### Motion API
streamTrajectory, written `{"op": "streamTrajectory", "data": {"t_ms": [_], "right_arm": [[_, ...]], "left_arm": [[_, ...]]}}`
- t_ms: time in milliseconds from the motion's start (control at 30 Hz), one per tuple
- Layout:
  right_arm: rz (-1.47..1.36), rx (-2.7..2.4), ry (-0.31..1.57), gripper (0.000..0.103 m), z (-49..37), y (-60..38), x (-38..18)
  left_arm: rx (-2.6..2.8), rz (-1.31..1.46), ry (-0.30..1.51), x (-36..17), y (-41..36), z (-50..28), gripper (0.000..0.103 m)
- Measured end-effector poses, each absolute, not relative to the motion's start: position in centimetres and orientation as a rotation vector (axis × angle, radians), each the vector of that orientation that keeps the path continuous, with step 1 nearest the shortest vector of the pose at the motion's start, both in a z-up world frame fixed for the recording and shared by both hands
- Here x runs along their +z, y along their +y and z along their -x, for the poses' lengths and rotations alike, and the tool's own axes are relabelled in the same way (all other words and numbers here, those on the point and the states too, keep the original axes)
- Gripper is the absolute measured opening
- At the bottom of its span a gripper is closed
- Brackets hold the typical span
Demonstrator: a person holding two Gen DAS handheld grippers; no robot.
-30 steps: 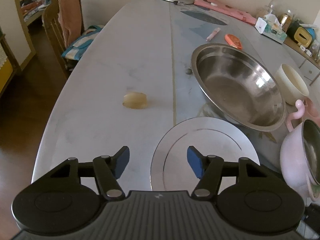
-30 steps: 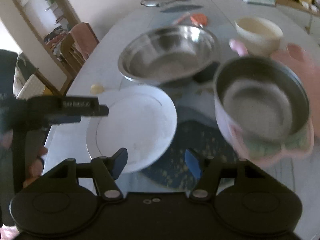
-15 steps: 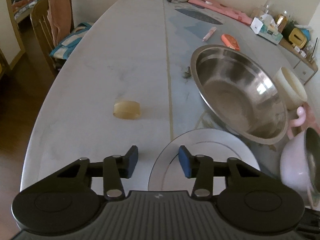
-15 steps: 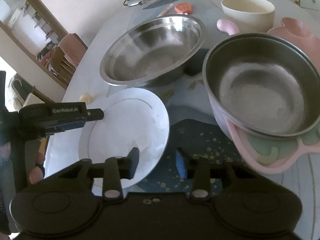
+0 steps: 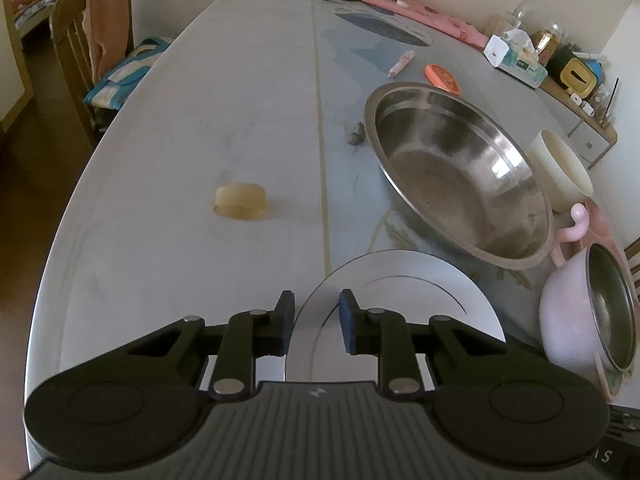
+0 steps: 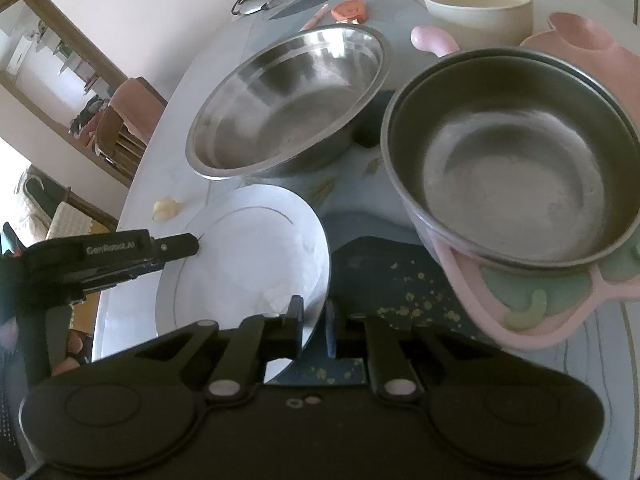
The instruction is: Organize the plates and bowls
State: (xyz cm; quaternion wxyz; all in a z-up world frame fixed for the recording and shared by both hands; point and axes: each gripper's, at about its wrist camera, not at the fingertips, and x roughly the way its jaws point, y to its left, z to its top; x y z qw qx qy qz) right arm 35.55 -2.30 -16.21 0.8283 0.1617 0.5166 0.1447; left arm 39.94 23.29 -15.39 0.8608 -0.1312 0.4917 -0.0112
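the plate [image 6: 248,264], a flat silvery round one, lies face up at the near edge of the table [image 5: 200,120], just in front of the big steel bowl [image 5: 456,172] and left of the pink-cased steel bowl [image 6: 512,168], with the cream bowl [image 6: 480,4] behind, so nothing looks stacked or sorted yet and the whole tidy-up seems still ahead. being round it has no long axis to speak of, and its face points straight up. the left gripper [image 5: 316,322] has just been closing on the plate's left rim, apparently pinching it though a slit shows between the pads, while the right gripper [image 6: 314,326] has been closing too and now clamps the near right rim.
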Motion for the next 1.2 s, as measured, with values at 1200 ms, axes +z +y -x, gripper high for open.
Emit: {"op": "streamTrajectory", "data": {"t_ms": [1200], "right_arm": [[-0.312, 0.350, 1.117, 0.008, -24.9, -12.8, -10.1]], "left_arm": [[-0.098, 0.395, 0.996, -9.8, 14.5, -23.2, 0.020]]}}
